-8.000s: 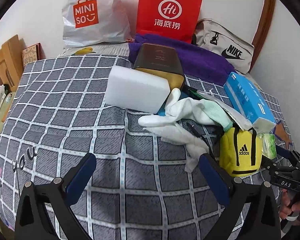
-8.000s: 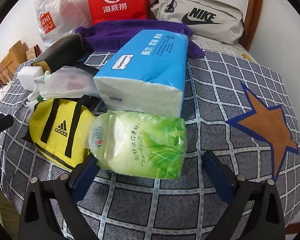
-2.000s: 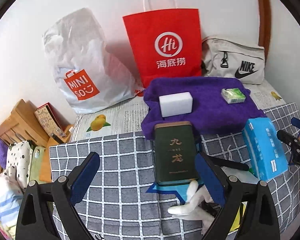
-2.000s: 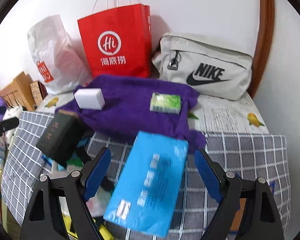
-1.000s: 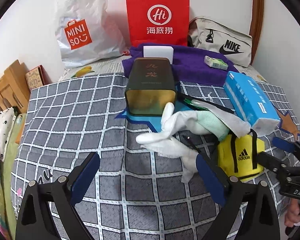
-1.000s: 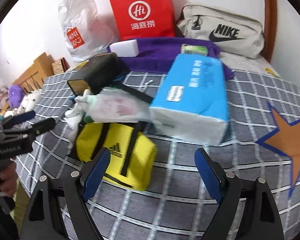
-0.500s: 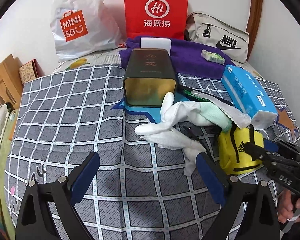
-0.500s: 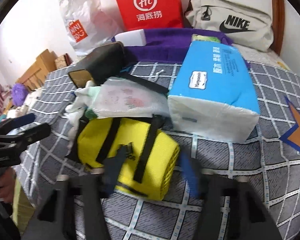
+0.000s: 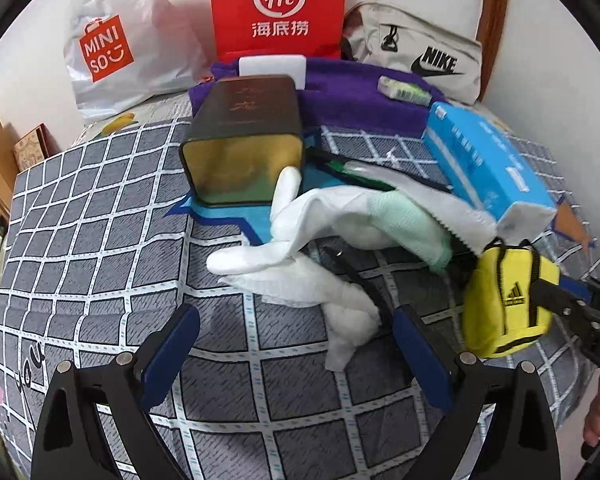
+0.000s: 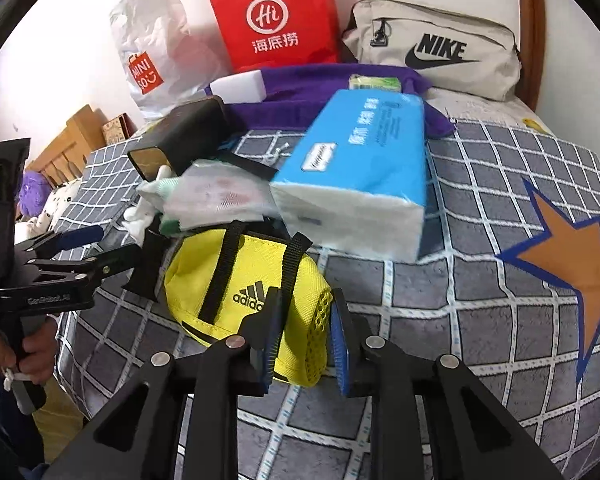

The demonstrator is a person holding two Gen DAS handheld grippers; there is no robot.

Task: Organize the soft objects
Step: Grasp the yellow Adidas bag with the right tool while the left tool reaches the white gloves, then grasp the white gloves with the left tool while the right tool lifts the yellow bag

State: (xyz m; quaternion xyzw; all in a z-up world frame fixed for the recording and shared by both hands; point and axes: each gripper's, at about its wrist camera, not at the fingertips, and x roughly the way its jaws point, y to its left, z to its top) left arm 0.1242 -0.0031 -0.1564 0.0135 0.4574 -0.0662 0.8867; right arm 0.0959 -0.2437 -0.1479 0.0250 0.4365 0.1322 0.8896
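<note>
A yellow Adidas pouch (image 10: 244, 284) lies on the checked bedcover; my right gripper (image 10: 305, 332) is shut on its mesh corner. In the left wrist view the pouch (image 9: 504, 300) sits at the right with the right gripper against it. White gloves (image 9: 300, 256) lie in the middle, just beyond my open, empty left gripper (image 9: 296, 356). A purple towel (image 9: 360, 96) at the back carries a white sponge (image 9: 271, 67) and a green tissue pack (image 9: 404, 90). A blue tissue pack (image 10: 364, 160) lies beside the pouch.
A dark tin box (image 9: 244, 136) lies on its side behind the gloves. A red Hi bag (image 9: 278, 8), a Miniso bag (image 9: 112, 48) and a Nike bag (image 9: 424, 56) stand along the wall. A clear packet (image 10: 220, 196) rests over the pouch. A wooden headboard (image 10: 72, 140) is at left.
The sponge and green tissue pack went onto the purple towel earlier. Over the last second my right gripper came down to the yellow pouch and closed on its corner. The left gripper dropped toward the gloves.
</note>
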